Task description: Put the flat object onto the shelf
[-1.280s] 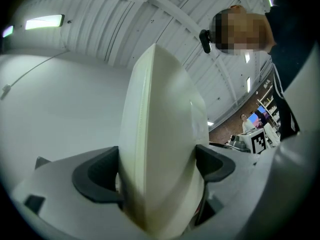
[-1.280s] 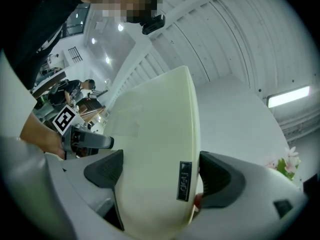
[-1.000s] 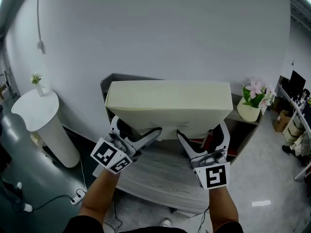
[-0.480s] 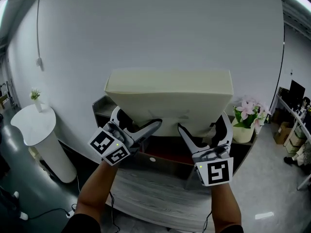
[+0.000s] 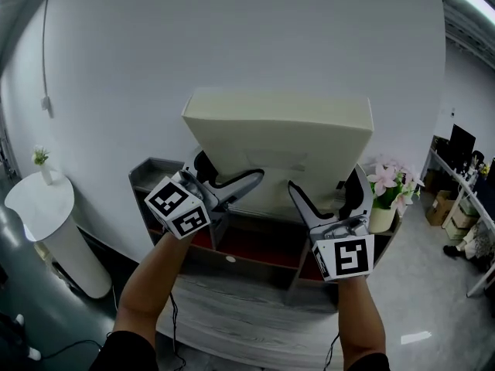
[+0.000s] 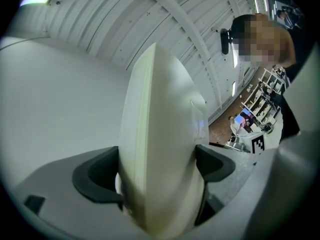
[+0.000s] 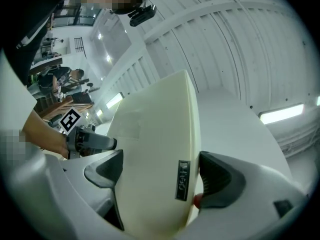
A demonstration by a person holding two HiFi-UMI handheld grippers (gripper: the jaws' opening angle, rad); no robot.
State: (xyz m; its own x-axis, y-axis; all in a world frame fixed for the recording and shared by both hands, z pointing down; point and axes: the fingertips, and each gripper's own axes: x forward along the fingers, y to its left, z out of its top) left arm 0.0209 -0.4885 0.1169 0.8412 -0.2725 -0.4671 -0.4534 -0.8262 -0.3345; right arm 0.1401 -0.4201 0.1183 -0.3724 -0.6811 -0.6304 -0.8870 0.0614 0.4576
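While high above the shelf [image 5: 151, 168], clamps the pad [image 5: 278, 141] by its lower edge in left hand-held gripper [image 5: 232, 178] and right hand-held gripper [image 5: 325, 195], jaws pressing both faces.

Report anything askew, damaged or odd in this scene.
Nothing stands out. The cream pad is intact, clamped along its lower edge by the left hand-held gripper and right hand-held gripper, above the shelf; the flower pot there stands upright.

At far left, a round white pedestal table [image 5: 37, 201], with a small vase [image 5: 46, 175] of green sprigs near its back edge. Down the white wall [image 5: 255, 37] above, a thin cable [image 5: 47, 45]. At right, pink flowers [image 5: 387, 180] in a cream pot [image 5: 379, 219]; beyond, cardboard boxes [image 5: 444, 203] on grey floor [image 5: 421, 300].
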